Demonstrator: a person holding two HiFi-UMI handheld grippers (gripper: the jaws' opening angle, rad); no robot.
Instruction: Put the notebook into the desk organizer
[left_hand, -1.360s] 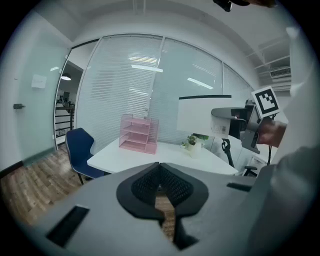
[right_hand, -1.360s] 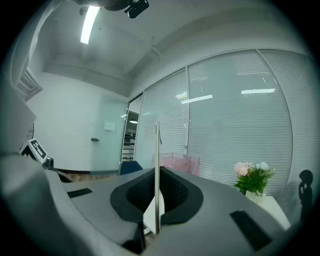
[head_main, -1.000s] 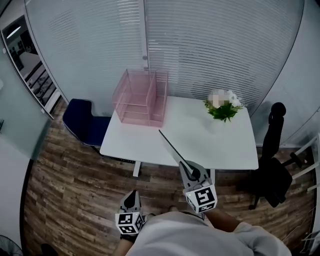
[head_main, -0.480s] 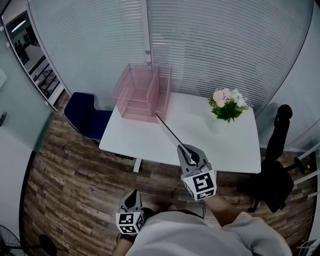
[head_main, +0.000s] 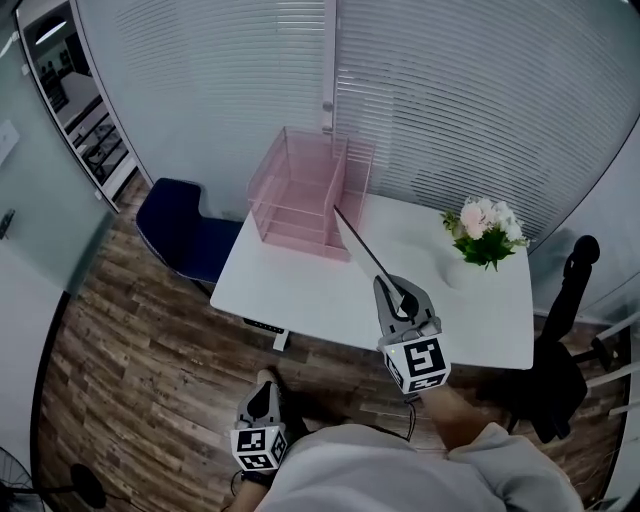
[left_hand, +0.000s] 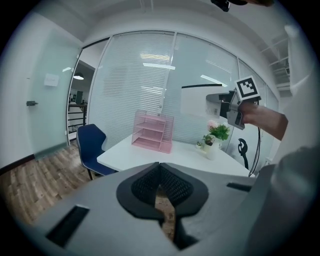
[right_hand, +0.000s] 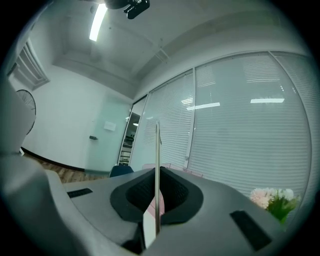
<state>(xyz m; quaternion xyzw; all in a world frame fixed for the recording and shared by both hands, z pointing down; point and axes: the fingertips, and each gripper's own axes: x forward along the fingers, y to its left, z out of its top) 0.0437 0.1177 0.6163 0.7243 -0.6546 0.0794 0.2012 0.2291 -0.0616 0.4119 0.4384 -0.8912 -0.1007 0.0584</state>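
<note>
- Organizer (head_main: 300, 200): pink see-through mesh.
- Table (head_main: 300, 290): smooth matt white top.
- Floor (head_main: 130, 340): grained wood planks.
- Chair (head_main: 185, 235): smooth dark-blue shell.
- Notebook (head_main: 366, 250): dark cover, pale paper edge.

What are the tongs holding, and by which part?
The right tongs grip the notebook by its near end; the left tongs are shut, empty.

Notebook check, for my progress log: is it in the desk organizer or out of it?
Out. The right claw is shut on the notebook, holding it edge-on above the table, outside the pink organizer.
</note>
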